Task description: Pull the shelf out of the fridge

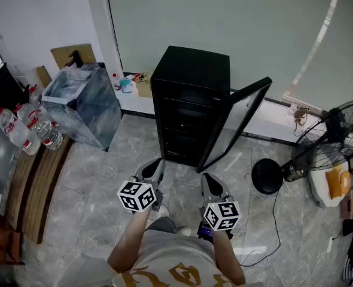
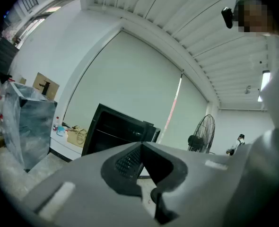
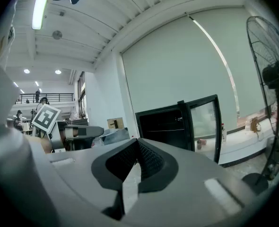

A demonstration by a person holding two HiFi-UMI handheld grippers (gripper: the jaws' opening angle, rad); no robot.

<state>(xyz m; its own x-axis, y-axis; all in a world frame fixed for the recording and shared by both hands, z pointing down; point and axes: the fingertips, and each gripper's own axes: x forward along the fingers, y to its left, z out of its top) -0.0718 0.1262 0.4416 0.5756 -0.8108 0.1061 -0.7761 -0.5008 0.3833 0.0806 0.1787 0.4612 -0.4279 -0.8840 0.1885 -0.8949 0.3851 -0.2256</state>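
One fridge (image 1: 189, 97), one fan (image 1: 334, 141), one bin (image 1: 84, 106), two tongs: left tongs (image 1: 153, 168), right tongs (image 1: 210, 182)

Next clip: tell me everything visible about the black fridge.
The fridge is a black upright cabinet standing on the grey floor against a low white ledge. Its glass-fronted door, hinged on the right in the head view, stands wide open. Horizontal shelves show in its dark interior. Nothing else touches it.
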